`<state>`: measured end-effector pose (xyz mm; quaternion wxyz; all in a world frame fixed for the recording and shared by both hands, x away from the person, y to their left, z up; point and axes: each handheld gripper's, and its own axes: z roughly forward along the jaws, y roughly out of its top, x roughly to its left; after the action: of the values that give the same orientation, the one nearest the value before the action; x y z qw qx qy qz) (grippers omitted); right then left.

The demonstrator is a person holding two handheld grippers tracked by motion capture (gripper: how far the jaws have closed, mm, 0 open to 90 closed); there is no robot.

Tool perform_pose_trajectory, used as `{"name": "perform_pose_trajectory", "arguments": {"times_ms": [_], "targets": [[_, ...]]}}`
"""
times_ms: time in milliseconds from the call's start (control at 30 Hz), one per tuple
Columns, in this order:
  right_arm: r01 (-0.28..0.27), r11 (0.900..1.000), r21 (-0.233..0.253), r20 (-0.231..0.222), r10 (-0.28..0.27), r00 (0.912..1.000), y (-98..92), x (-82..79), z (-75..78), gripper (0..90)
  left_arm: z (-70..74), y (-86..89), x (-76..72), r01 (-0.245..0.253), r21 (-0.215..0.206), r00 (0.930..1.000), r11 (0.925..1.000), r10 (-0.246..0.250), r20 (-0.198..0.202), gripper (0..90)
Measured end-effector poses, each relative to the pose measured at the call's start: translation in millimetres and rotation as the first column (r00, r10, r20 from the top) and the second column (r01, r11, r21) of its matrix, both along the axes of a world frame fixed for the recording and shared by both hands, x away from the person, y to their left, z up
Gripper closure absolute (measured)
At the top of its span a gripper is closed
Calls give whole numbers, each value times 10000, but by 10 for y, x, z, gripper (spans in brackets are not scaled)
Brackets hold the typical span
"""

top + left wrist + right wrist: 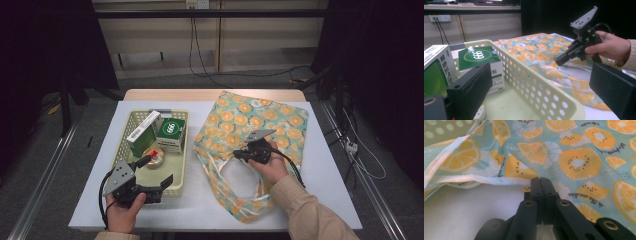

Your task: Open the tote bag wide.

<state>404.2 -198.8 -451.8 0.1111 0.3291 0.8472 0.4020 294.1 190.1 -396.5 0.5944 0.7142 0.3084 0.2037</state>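
Observation:
A tote bag (260, 115) printed with orange slices lies flat on the right of the table, its handles (218, 186) looping toward me. My right gripper (236, 154) rests on the bag's near edge. Its jaws are pressed together on the hem (499, 179), as the right gripper view (540, 181) shows. My left gripper (161, 169) stands open at the near right corner of a cream perforated basket (182, 150). One jaw is inside the basket and one outside its wall (529, 75). From the left gripper view (541, 82) I see the right gripper (557, 62) touching the bag (529, 47).
The basket holds a green "999" box (172, 132) (477, 55), a white and green box (142, 132) (436, 70) and a round tin (155, 157). A white sheet (320, 175) covers the table. Dark stands and cables surround the table.

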Motion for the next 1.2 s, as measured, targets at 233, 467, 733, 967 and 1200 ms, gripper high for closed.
{"name": "perform_pose_trajectory", "arguments": {"times_ms": [233,467,733,967,1200], "targets": [[-199,9997,-107,83,200,9998,106,11,5,900,5,-6,-4,51,25,10000,10000,-51,31,43],[-33,10000,-15,-110,33,9999,121,63,-34,900,6,-12,1,42,5,10000,10000,-42,15,43],[-110,9998,152,-141,112,9998,207,57,-24,900,-7,-11,9,43,41,10000,10000,-43,-6,43],[-196,9994,296,-232,203,9995,188,51,-15,900,-6,-26,7,62,31,10000,10000,-61,-23,43],[-86,9999,63,-254,88,9996,218,156,-11,900,5,-27,9,54,35,10000,10000,-54,31,43]]}}
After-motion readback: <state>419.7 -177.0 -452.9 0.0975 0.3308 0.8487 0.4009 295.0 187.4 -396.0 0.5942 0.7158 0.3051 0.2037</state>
